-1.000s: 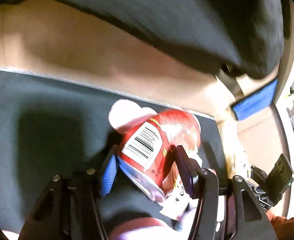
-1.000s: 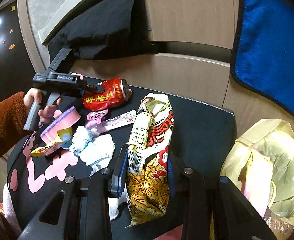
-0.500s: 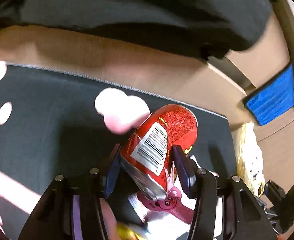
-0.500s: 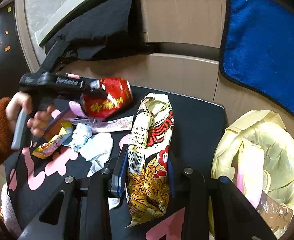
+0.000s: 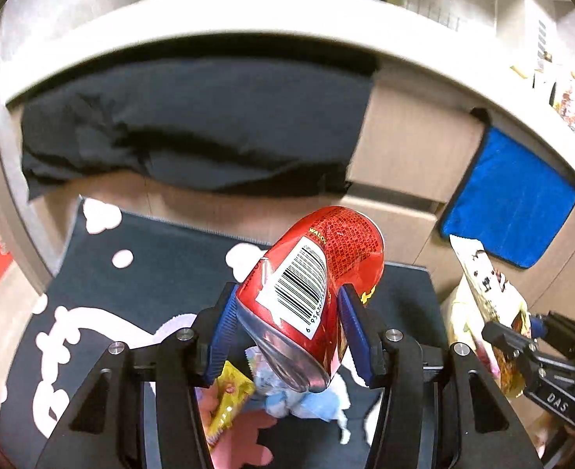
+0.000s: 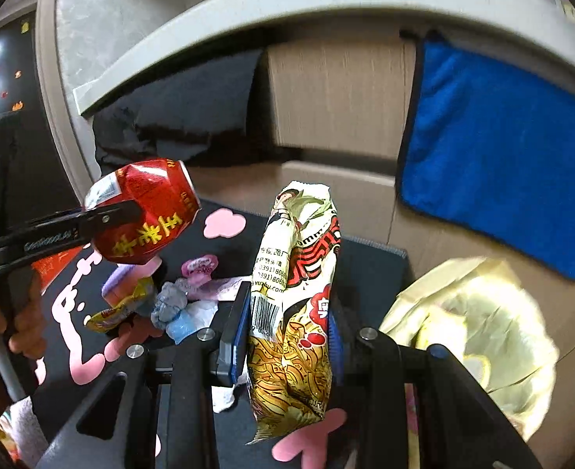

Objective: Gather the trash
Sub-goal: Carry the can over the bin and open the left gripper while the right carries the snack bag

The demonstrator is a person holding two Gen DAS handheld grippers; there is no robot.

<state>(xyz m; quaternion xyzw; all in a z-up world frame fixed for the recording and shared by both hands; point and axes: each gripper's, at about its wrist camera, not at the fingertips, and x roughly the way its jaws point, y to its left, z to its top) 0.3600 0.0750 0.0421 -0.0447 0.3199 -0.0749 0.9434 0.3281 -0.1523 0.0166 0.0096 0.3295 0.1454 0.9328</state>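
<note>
From each wrist I look forward and down along my tongs, close over the dark mat, and both views share the red can, the blue towel and the black cloth.

We're in a home, by the look of it: a dark mat with pink cartoon shapes on the floor. Beige cabinet drawers sit behind, a blue towel draped over them under a pale countertop.

Both tools clamped and raised

The left tool is held tilted (a hand grips its handle); the right tool is closed upright.
</note>
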